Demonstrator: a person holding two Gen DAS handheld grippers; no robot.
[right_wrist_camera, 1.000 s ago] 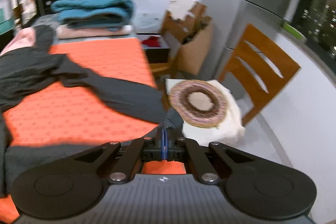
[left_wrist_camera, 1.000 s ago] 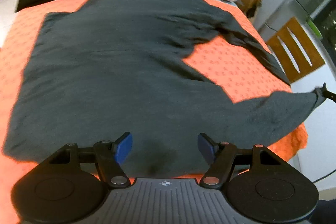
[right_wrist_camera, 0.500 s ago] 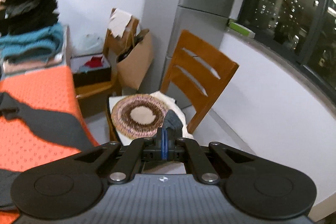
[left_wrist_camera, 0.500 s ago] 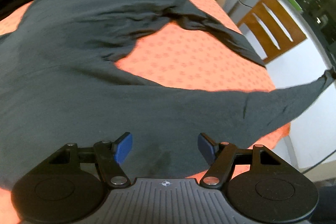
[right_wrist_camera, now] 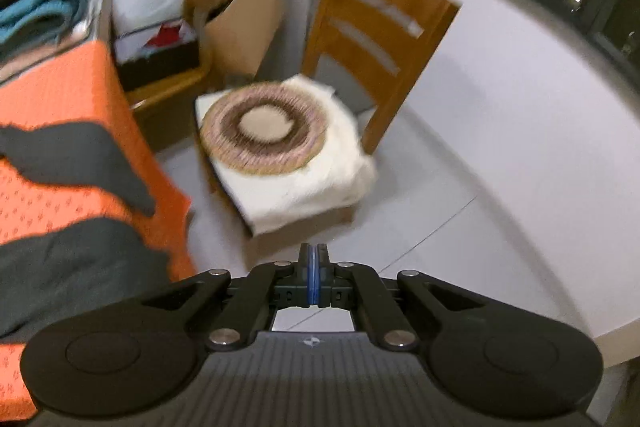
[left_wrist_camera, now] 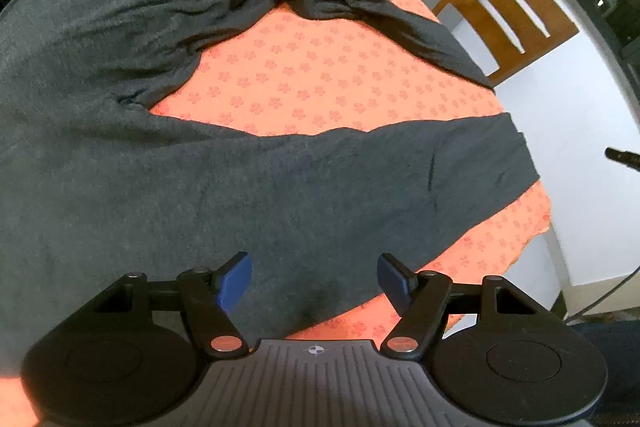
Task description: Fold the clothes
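A dark grey knit garment [left_wrist_camera: 168,155] is spread flat on the table [left_wrist_camera: 320,83], which is covered by an orange flower-patterned cloth. The left gripper [left_wrist_camera: 315,277] is held just above the garment's near hem, jaws spread wide. The right gripper [right_wrist_camera: 314,277] is seen beyond the table's edge, jaws pressed together, empty.
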